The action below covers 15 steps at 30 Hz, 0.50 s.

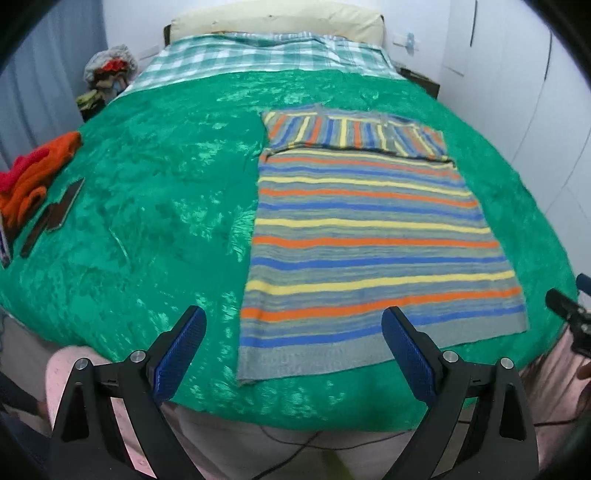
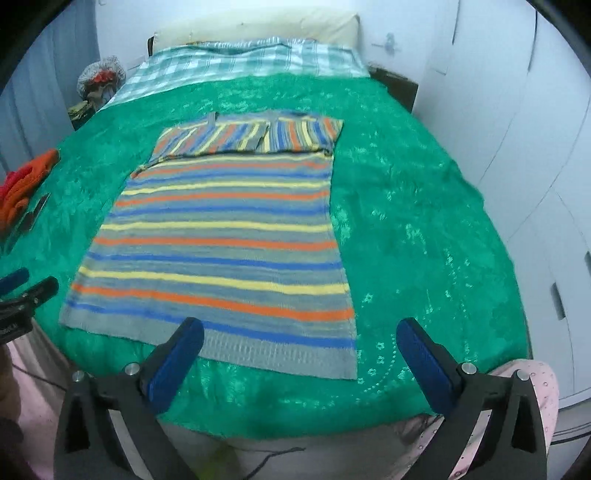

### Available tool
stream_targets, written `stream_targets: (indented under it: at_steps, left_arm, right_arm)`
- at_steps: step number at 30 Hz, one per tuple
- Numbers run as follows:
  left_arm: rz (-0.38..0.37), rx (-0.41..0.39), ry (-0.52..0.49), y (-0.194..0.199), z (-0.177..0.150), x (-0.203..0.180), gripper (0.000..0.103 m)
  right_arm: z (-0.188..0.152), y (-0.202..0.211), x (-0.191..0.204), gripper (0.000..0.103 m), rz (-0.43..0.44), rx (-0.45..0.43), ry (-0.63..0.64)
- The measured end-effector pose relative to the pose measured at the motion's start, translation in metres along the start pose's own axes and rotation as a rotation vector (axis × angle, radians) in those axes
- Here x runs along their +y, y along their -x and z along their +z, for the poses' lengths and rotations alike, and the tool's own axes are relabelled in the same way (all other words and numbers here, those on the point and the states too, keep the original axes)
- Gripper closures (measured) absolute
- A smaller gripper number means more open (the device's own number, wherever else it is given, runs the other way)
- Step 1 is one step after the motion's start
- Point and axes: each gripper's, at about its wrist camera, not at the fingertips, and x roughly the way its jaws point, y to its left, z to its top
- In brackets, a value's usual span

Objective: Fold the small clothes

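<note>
— Green velvet blanket [image 1: 147, 206] covers the bed, and the striped sweater [image 1: 369, 236] lies flat on it, hem toward me. Where do you see it?

— Same striped sweater [image 2: 221, 240], left of my centre. Its sleeves are folded across the top, stripes running upright there. My right gripper [image 2: 299, 354] hangs above the near edge of the bed with jaws spread wide, nothing between them; my inner finger [image 2: 177, 354] shows over the grey hem.

— My left gripper [image 1: 295, 343] is the same: jaws wide apart, empty, above the hem's left corner. I cannot tell whether either of us touches the cloth.

— What else is on your side?

— Orange clothes [image 1: 33, 181] piled at the far left edge, with a dark flat thing [image 1: 66, 205] just beside them. Checked sheet [image 1: 258, 55] and a pillow [image 1: 277, 20] at the head.
</note>
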Motion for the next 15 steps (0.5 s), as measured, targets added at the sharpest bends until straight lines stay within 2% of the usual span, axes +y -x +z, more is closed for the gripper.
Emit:
stream_targets:
  at_steps: [5,15]
  left_arm:
    - [-0.008,0.008,0.0,0.008,-0.014,-0.009,0.006]
    - [0.009,-0.011,-0.047,0.017,-0.017,-0.021,0.006]
  right_arm:
    - [-0.01,0.014,0.006,0.001,-0.057,-0.037,0.034]
    - [-0.016,0.03,0.002,0.001,-0.177,-0.093,0.074]
